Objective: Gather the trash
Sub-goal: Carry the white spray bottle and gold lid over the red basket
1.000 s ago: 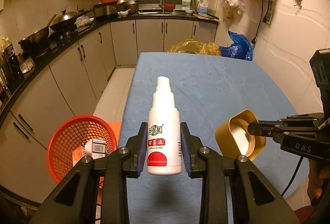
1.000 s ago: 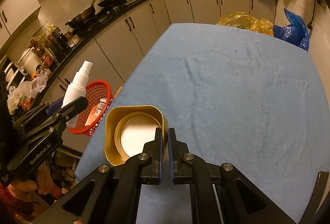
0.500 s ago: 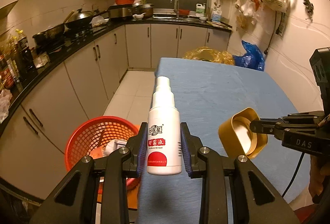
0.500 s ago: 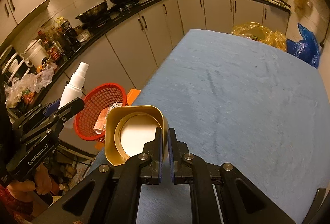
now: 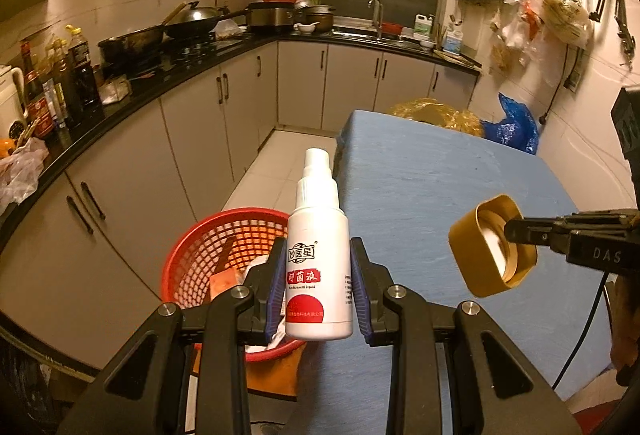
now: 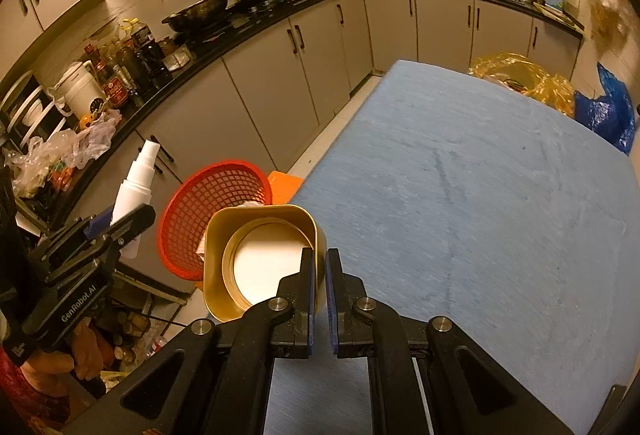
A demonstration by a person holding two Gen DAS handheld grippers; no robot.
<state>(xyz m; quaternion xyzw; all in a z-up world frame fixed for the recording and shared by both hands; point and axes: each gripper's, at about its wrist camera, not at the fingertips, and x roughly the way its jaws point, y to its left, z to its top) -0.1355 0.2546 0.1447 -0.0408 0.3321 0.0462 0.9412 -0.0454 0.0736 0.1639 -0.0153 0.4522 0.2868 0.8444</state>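
Observation:
My left gripper [image 5: 319, 281] is shut on a white spray bottle [image 5: 319, 271] with a red label, held upright in the air at the blue table's left edge. The same bottle [image 6: 136, 187] and left gripper [image 6: 116, 225] show at the left of the right wrist view. My right gripper [image 6: 319, 263] is shut on the rim of a gold square lid [image 6: 260, 259] with a white inside. In the left wrist view that lid [image 5: 490, 245] hangs over the table at the right. A red mesh basket [image 5: 216, 247] holding some trash stands below and left of the bottle, partly hidden by it.
The blue-covered table [image 5: 432, 195] stretches ahead, with a yellow bag [image 5: 436, 117] and a blue bag [image 5: 514, 125] beyond its far end. Grey cabinets [image 5: 200, 139] and a crowded black counter line the left. An orange block [image 6: 284, 187] sits beside the basket [image 6: 212, 203]. A hand [image 6: 86, 351] grips the left tool.
Both grippers have shifted left toward the table's edge, each keeping its grip. The red basket now sits closer under the bottle and the lid, and more of the floor and cabinets shows.

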